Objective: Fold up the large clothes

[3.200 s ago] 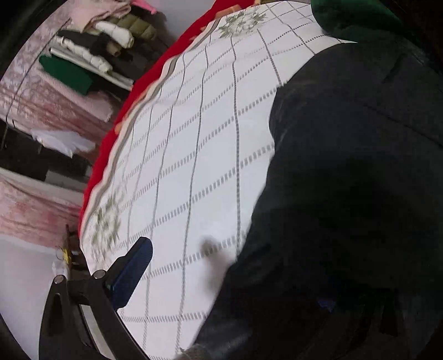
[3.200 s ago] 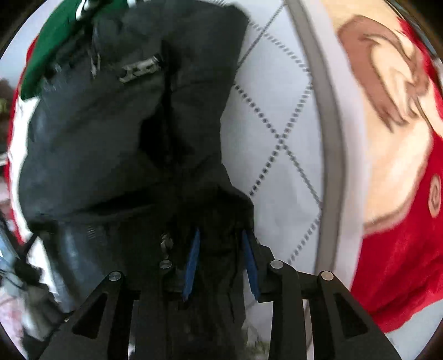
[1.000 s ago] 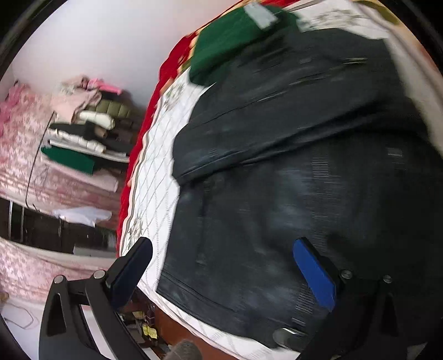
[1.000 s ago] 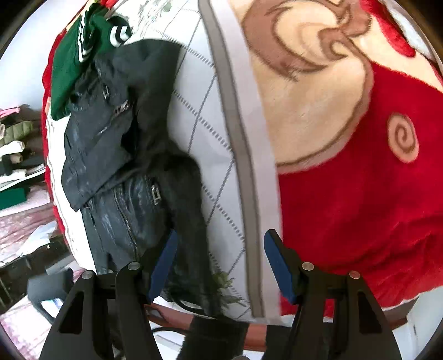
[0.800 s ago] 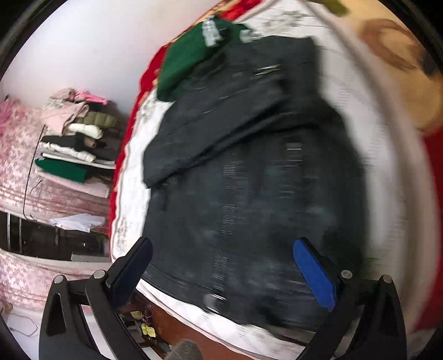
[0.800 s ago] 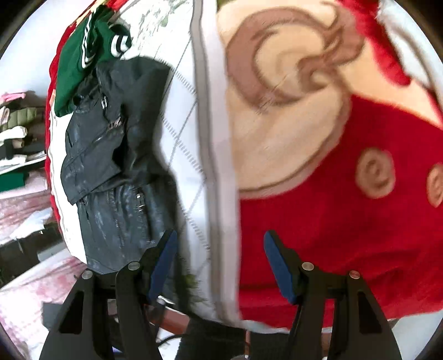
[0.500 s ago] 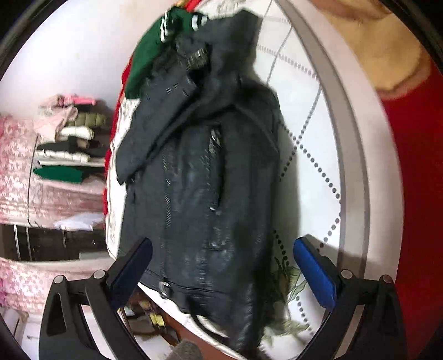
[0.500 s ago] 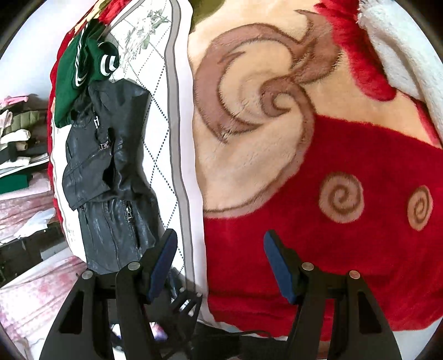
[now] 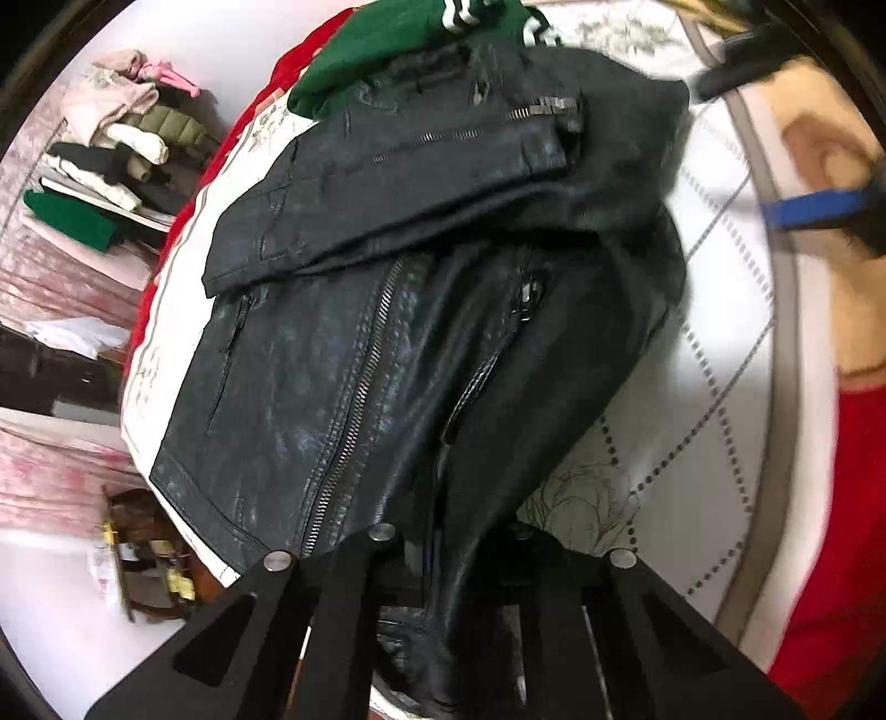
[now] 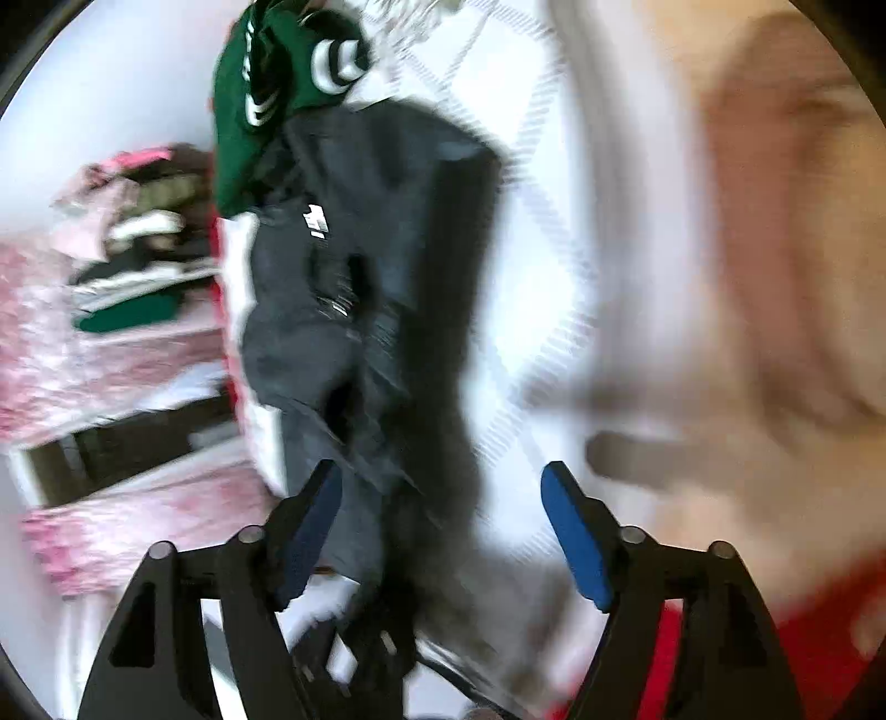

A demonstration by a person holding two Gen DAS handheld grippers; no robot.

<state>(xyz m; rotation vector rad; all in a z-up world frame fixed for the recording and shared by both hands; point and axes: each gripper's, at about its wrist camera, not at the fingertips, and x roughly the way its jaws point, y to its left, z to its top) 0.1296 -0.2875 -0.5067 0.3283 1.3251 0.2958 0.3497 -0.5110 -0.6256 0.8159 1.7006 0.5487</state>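
A black leather jacket (image 9: 387, 343) with silver zippers lies partly folded on the white quilted bedspread (image 9: 714, 354), one sleeve laid across its upper part. My left gripper (image 9: 443, 554) is shut on the jacket's lower hem near the bed's front edge. The right wrist view is blurred; the jacket (image 10: 376, 288) shows left of centre. My right gripper (image 10: 443, 531) is open and empty above the jacket's lower end. Its blue pad also shows in the left wrist view (image 9: 819, 207) at the far right.
A green garment with white stripes (image 9: 410, 39) lies at the jacket's far end. A red and beige fleece blanket (image 9: 853, 443) covers the bed to the right. A stack of folded clothes (image 9: 111, 166) sits on shelves to the left, beyond the bed's edge.
My left gripper was open over the jacket and has now come down and shut on its hem. My right gripper let go of the jacket, swung out over the blanket, and is swinging back, still open.
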